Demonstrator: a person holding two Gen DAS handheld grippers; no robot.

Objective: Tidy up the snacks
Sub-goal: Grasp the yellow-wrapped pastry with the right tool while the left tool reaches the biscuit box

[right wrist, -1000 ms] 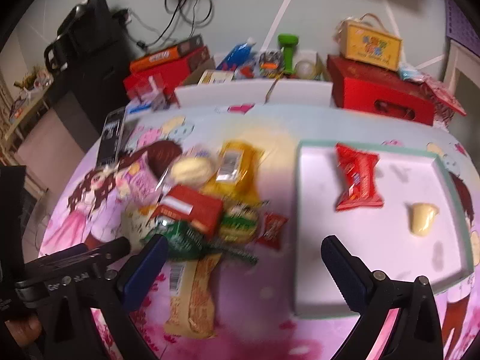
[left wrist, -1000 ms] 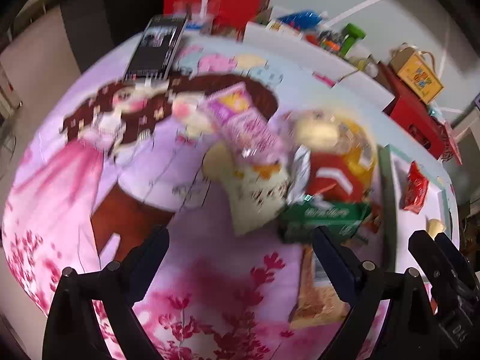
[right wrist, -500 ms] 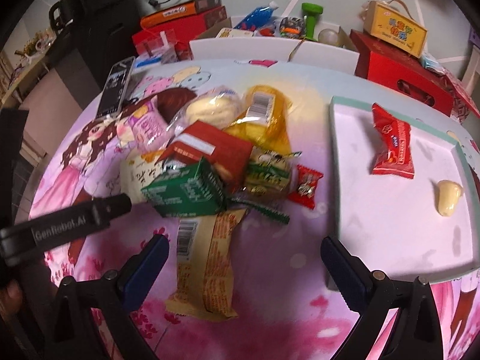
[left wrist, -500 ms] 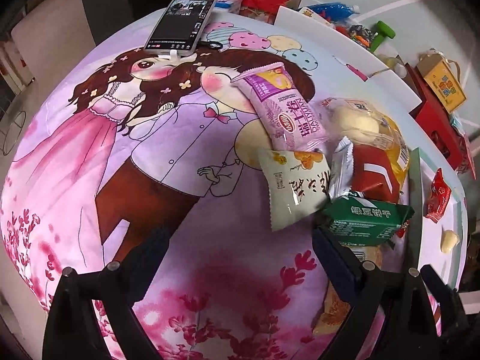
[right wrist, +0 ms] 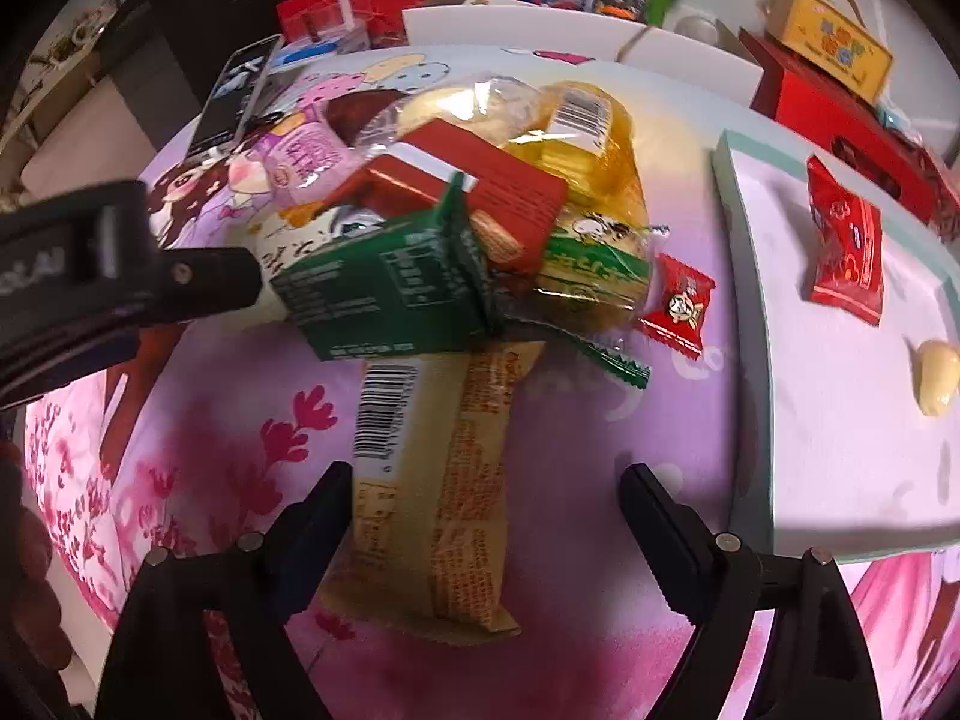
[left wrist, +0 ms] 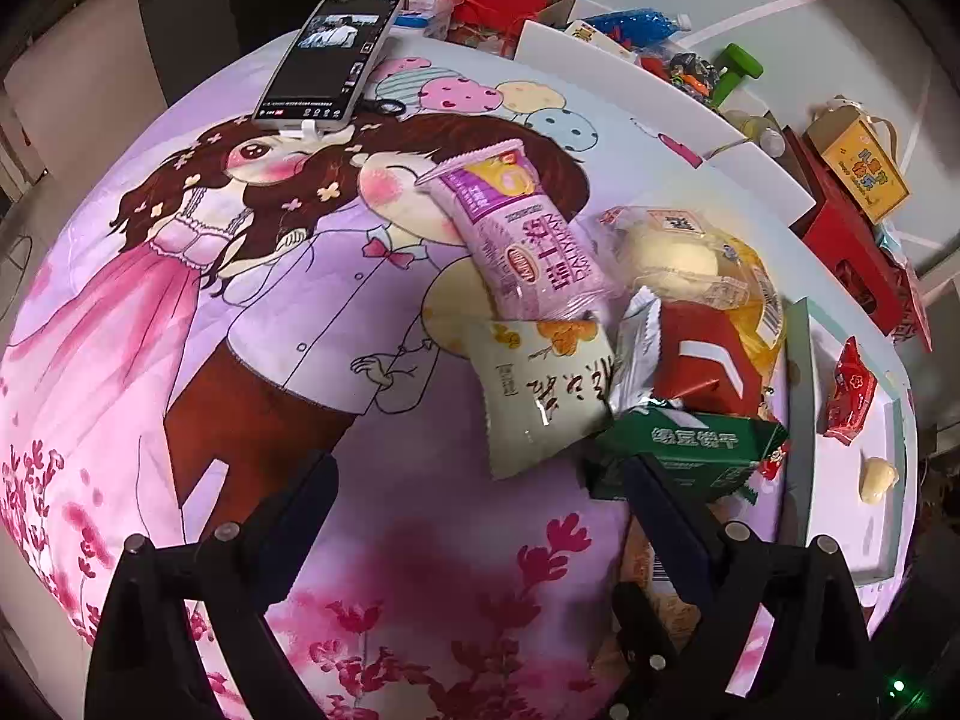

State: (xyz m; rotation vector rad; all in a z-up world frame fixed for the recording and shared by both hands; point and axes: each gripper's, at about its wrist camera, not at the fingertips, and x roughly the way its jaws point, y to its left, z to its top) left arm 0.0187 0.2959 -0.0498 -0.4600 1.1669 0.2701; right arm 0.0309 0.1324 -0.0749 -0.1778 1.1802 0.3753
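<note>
The table [left wrist: 180,312] wears a pink cartoon cloth. A tray [right wrist: 744,252] at its right holds a red packet [right wrist: 846,240] and a pale sweet [right wrist: 936,375]. Beside the tray lies the snack pile: tan wafer pack [right wrist: 432,480], green box [right wrist: 384,294], red box [right wrist: 468,186]. Left tongs [left wrist: 474,516] and right tongs [right wrist: 486,516] both gape wide, empty.

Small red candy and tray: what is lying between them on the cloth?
Nothing. In the right wrist view, only bare printed cloth separates the small red candy from the tray edge.
</note>
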